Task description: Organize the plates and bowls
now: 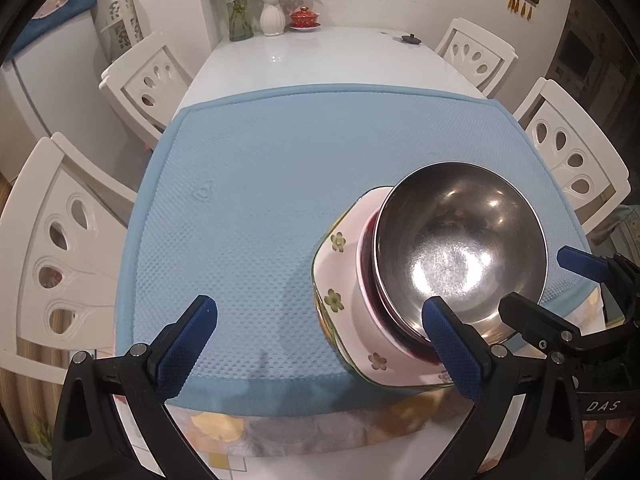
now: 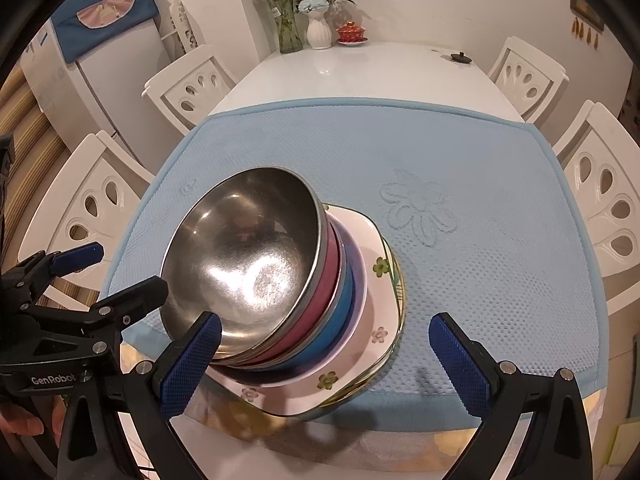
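A steel bowl [image 2: 248,264] tops a nest of a red bowl [image 2: 330,276], a blue bowl [image 2: 346,304] and a lavender bowl [image 2: 362,276]. The nest rests on stacked square flowered plates [image 2: 380,320] at the near edge of a blue mat [image 2: 480,184]. My right gripper [image 2: 326,364] is open, with the stack's near side between its fingers. In the left wrist view the steel bowl [image 1: 460,248] and plates [image 1: 340,280] sit to the right. My left gripper [image 1: 322,346] is open over bare mat, its right finger in front of the bowl rim. Whether any finger touches the stack is unclear.
The mat [image 1: 260,184] covers the near half of a white table [image 1: 320,60]. White chairs [image 1: 60,248] [image 2: 600,208] line both sides. Vases [image 2: 318,30], a red lidded cup [image 2: 351,34] and a small black lid [image 2: 460,57] stand at the far end. A hand [image 2: 20,420] shows lower left.
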The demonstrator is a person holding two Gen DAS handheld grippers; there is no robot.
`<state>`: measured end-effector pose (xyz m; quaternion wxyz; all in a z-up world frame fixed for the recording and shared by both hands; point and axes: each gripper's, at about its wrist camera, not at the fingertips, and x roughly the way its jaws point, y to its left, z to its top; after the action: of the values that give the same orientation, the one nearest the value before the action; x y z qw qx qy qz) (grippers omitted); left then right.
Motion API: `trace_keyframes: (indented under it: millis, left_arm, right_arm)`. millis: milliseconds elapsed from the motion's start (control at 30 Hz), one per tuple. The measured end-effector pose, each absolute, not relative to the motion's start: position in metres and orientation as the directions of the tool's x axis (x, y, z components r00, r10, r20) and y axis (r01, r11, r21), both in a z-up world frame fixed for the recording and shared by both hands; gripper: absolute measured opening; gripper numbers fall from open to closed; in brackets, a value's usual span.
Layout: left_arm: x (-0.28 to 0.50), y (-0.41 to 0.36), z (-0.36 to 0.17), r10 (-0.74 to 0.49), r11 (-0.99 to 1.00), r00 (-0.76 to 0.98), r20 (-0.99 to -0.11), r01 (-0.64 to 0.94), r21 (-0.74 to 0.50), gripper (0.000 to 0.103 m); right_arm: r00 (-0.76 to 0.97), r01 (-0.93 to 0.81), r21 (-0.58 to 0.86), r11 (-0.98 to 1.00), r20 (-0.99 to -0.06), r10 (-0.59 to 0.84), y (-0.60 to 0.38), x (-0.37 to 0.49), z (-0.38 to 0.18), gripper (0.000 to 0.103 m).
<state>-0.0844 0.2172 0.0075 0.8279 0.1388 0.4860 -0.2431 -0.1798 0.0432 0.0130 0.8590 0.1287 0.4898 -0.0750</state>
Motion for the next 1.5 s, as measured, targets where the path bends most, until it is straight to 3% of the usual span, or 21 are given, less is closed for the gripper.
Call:
trace_keyframes:
  millis: [1500]
  left_arm:
    - [-0.0789, 0.2206, 0.0097, -0.277, 0.875, 0.395, -0.876, 0.481, -0.06, 0.102]
  right_arm:
    - [0.526, 0.221, 0.127, 0.967, -0.85, -0.009, 0.0404, -0.178, 0.0179, 0.103]
